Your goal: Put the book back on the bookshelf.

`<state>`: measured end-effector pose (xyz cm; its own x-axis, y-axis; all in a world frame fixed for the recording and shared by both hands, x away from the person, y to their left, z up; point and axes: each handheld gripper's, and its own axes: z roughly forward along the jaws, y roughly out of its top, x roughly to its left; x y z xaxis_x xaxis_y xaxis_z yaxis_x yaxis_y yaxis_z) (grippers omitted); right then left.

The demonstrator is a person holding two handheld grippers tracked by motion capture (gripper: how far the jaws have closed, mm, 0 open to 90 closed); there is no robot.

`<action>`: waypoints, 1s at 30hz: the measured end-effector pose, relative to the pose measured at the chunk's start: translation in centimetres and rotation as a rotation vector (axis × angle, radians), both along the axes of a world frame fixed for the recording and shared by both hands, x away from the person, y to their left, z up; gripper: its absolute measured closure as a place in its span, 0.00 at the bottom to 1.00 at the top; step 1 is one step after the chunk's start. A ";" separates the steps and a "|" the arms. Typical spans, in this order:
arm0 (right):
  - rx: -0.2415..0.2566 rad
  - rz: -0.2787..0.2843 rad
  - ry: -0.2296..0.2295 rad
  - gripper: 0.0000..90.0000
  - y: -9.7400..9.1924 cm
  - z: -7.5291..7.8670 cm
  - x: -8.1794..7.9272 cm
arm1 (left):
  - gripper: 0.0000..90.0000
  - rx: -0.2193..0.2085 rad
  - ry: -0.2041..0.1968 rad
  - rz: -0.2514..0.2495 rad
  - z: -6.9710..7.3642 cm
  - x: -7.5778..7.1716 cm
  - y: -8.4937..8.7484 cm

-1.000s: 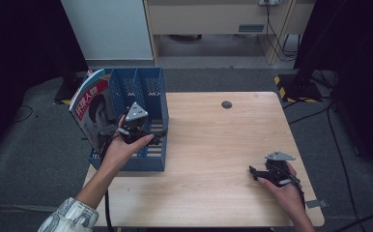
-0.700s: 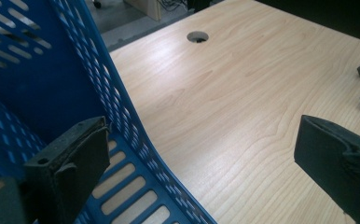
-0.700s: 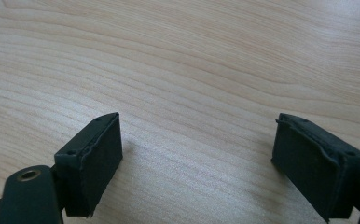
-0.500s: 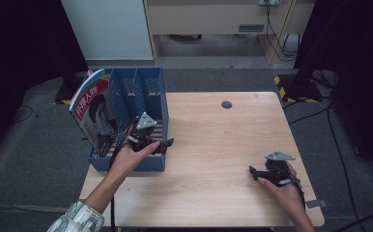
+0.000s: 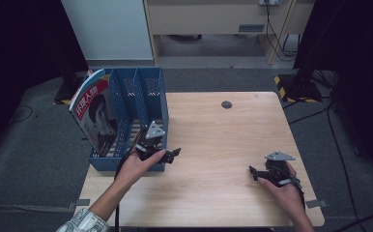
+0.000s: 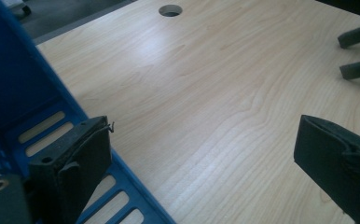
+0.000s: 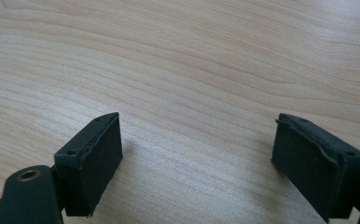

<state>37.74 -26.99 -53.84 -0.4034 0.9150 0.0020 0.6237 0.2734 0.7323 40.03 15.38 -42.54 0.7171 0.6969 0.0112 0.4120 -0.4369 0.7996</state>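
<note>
Wooden table (image 5: 213, 140), blue file rack (image 5: 146, 92) at its left edge, three slots. Magazine (image 5: 95, 113) stands tilted in the leftmost slot, cover facing the camera, leaning left. Other two slots look empty. Left gripper (image 5: 172, 154) is at the rack's front right corner, jaws spread wide, holding nothing; in the left gripper view one jaw is over the rack's slotted base (image 6: 52, 128), the other over bare table. Left hand (image 5: 134, 166) wraps the gripper from behind. Right gripper (image 5: 254, 172) sits low over the table near the right front, well apart from the rack, jaws spread, empty, pointing left. Right hand (image 5: 283, 186) behind it. Round hole (image 5: 227, 104) in the tabletop toward the far side.
</note>
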 end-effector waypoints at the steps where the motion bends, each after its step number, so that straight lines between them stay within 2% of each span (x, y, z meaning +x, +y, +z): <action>1: 0.000 0.000 0.001 0.18 0.0 0.0 0.0 | 0.04 0.000 0.000 0.000 0.0 0.0 0.0; 13: 0.001 0.001 0.002 0.18 0.0 0.0 0.0 | 0.03 0.053 0.021 -0.071 -1.3 -1.1 -3.4; 21: 0.001 0.000 0.003 0.18 0.0 0.0 0.0 | 0.03 0.100 0.045 -0.126 -3.2 -2.1 -6.3; 30: 0.000 0.000 0.002 0.18 0.0 0.0 0.0 | 0.04 0.127 0.070 -0.156 -5.2 -3.0 -8.1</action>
<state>37.73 -27.00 -53.83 -0.4032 0.9151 0.0025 0.6253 0.2735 0.7309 37.03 7.26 -47.75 0.8186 0.5731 0.0384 0.3838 -0.5955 0.7057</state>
